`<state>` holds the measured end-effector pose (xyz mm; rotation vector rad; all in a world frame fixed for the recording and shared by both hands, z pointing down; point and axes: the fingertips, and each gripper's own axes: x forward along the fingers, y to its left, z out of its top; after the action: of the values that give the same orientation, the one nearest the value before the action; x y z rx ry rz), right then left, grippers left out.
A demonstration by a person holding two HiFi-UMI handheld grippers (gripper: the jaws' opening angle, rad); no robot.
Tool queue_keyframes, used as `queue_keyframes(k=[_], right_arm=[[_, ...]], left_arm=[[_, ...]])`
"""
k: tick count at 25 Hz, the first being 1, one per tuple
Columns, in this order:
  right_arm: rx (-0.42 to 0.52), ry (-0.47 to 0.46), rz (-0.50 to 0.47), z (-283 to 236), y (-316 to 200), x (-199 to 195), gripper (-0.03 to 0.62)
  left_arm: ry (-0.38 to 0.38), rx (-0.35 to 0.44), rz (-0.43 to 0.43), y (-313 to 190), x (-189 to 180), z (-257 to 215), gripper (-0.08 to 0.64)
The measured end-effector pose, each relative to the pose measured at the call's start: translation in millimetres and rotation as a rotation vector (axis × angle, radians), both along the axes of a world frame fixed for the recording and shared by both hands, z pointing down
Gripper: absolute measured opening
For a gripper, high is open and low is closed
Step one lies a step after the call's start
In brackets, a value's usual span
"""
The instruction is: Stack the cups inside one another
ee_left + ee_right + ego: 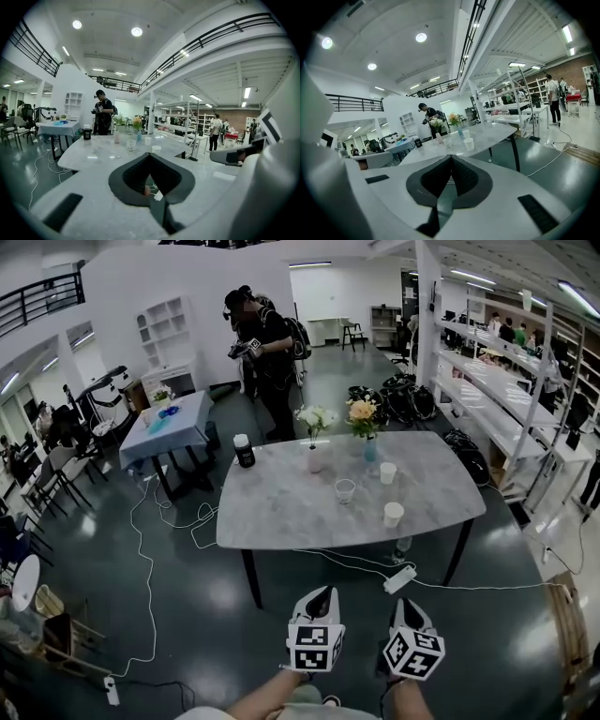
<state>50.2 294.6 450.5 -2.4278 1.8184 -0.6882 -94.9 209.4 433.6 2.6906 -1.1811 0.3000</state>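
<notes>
— Your grippers?
— Your left gripper [318, 593] and right gripper [409, 606]: both clenched, empty, low, short of the table [281, 517].
— Cups?
— Three, standing apart on its right half: clear cup [345, 490], far white cup [388, 472], near white cup [393, 514] by the edge.

Table [272, 507] mid-frame: pale grey marble, faint veining. Near cup [393, 514] & far cup [388, 472] white; middle cup [345, 490] see-thru. Jar [244, 451] black w/ white lid. Flowers: white bunch [315, 417], orange bunch [362, 411]. Floor [187, 587] dark grey-green, glossy. Btm of frame: left gripper [320, 594] & right gripper [409, 606] white, cubes w/ b&w square markers
</notes>
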Motion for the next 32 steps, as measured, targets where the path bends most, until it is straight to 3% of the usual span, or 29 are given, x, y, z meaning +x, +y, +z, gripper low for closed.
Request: queue_keyframes(k=[15,32], right_arm=[[-0.031,0.025,0.012,10.2,-55.3,30.7,0.007],[-0.027,0.043,-0.009,-6.0,-205.9,54.1,0.006]], left_arm=[[0.023,-0.019,0.002,-62.2,26.7,14.5,-0.005],[0.021,-0.024,0.006,-205.9,56.6,5.2,-0.005]])
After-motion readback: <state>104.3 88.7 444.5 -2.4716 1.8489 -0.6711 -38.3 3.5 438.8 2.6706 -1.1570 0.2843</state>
